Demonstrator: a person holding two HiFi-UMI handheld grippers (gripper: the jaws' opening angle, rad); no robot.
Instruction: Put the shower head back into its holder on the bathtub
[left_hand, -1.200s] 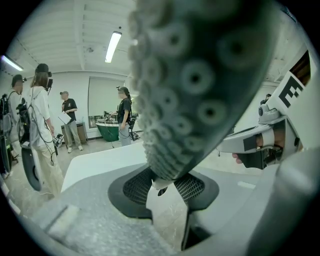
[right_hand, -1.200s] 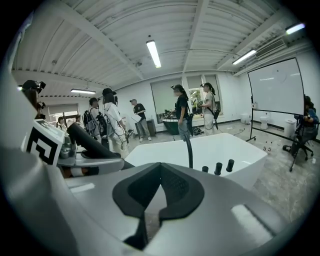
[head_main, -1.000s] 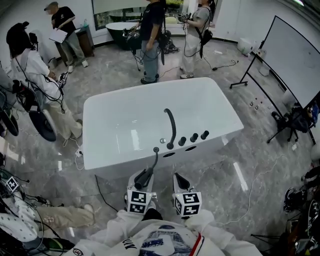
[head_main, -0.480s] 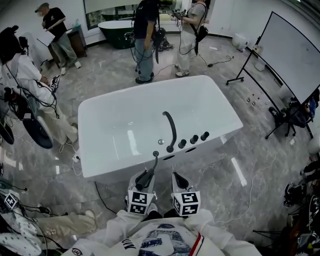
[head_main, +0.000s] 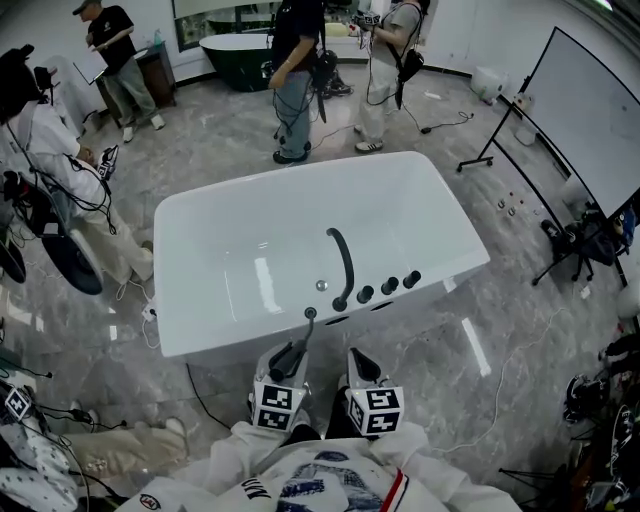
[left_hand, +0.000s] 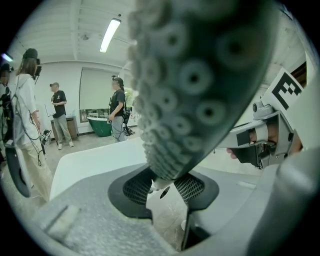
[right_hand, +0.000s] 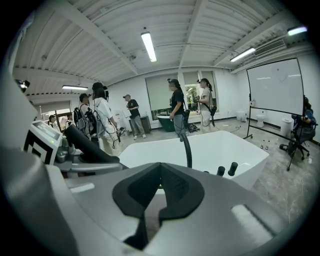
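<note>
— Where is the shower head (head_main: 291, 356) to be found?
— At lower centre, clamped by the left gripper (left_hand: 163, 186), with its handle tip pointed at the near rim of the bathtub (head_main: 200, 210), close to the spout (head_main: 344, 262).
— What has been altered?
— Little: it is carried slightly lower than a second ago. Seating is judged still pending. The right gripper (right_hand: 159, 189) is kept closed, with nothing held.

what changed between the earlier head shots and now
Little. Both grippers have edged slightly closer to the bathtub, which looks a touch larger in the head view, and the people standing behind it have shifted a little. Nothing was taken hold of or let go: the left gripper stays shut on the shower head, and the right gripper stays shut and empty.
</note>
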